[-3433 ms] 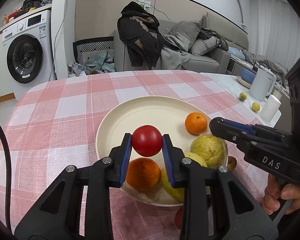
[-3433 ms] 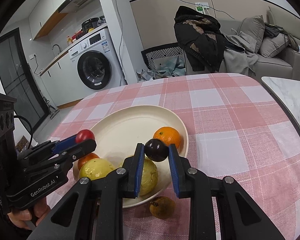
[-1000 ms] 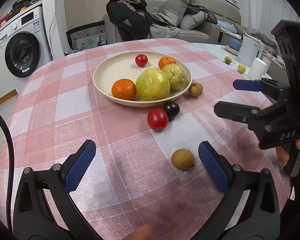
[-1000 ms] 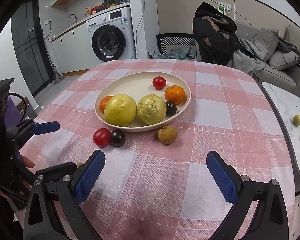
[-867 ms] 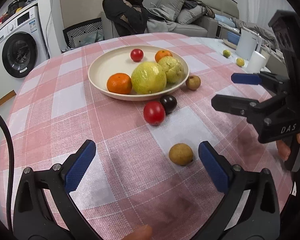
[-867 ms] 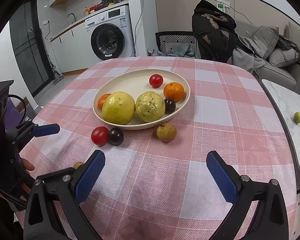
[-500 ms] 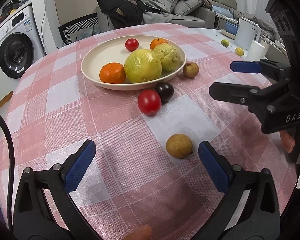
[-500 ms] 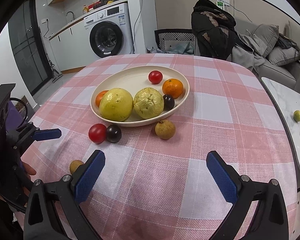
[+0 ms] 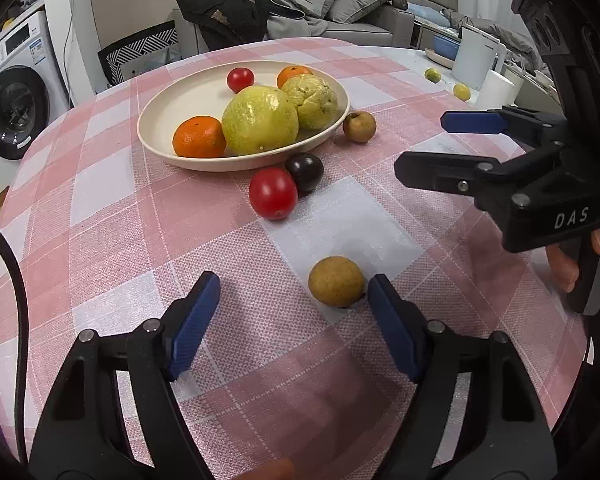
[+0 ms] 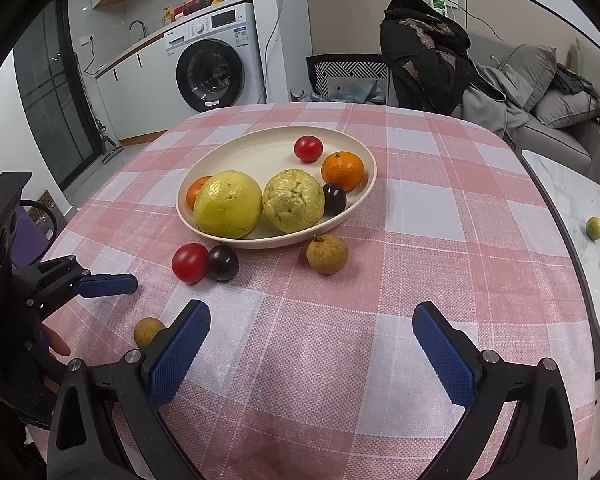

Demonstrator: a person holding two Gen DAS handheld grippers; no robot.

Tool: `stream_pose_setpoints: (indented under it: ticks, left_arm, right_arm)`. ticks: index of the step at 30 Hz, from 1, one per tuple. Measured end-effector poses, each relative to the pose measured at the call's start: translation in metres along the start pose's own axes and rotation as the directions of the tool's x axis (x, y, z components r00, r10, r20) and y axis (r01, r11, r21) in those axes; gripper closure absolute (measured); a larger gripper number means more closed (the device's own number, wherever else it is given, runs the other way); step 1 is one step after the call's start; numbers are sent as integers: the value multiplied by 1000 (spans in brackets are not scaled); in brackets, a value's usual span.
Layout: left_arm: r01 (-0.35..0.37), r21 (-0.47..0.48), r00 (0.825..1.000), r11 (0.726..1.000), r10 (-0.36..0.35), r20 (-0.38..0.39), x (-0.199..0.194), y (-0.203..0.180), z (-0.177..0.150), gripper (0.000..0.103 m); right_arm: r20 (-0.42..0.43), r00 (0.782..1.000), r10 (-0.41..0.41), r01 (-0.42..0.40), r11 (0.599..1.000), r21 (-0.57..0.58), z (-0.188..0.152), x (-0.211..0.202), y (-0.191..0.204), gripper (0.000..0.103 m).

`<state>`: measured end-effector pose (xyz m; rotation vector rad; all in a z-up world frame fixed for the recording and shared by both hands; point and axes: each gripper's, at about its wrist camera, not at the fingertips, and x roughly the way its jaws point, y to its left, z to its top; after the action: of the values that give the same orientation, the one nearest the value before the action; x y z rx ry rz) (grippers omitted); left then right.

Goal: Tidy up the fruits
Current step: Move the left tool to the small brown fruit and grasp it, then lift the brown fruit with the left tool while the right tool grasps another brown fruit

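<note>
The left gripper (image 9: 292,312) is closing around a small, round, tan-brown fruit (image 9: 336,287) on the checked tablecloth (image 9: 100,208), pads not yet pressing. The right gripper (image 10: 312,344) hangs wide open, empty. Beyond sits the cream plate (image 10: 260,152) of fruit.

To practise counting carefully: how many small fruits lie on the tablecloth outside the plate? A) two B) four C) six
B: a red tomato, a dark plum and two brown fruits lie on the cloth beside the plate.
</note>
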<state>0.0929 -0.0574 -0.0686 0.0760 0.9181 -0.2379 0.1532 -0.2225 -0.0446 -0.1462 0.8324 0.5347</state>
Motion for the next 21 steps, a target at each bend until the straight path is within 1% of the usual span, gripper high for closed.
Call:
stream_pose_setpoints:
  ticks: [4,7,9,10,12,15,18,21]
  left_arm:
    - [8,14,1000,1000,-8,3,-1,-2,-1,36]
    - [27,34,1000,999,-27,9,-3,-4,-2,46]
    - [38,44,999,998,-39,13,-5,-6,-2,58]
    - [46,51,999,998,-47,13,-6,-7,-3,60]
    - [64,69,998,996,-65,14,-7,-10,-3,71]
    - [79,83,997,993,-80,16,-8,-13,-4,77]
    - [79,89,997,993,-81,17,-9,-15,-5,77]
    - [96,77,995,992,-98,17,-10,-12,-5,77]
  right_arm:
    - [-3,1000,-4,4,1000,-3,0,1,0,0]
    - [-2,1000,-3,3,1000,-3,0,1,0,0]
    - [-2,1000,-4,4,1000,0,0,1,0,0]
    - [-3,1000,-4,4,1000,1,0,1,0,0]
    - [-3,1000,-5,5,1000,4,-1,1,0,0]
    - [-6,1000,-6,6,1000,5,-1,2,-1,0]
    - [-8,1000,-7,7,1000,4,-1,2,0,0]
    - [-8,1000,-6,6,1000,5,-1,2,0,0]
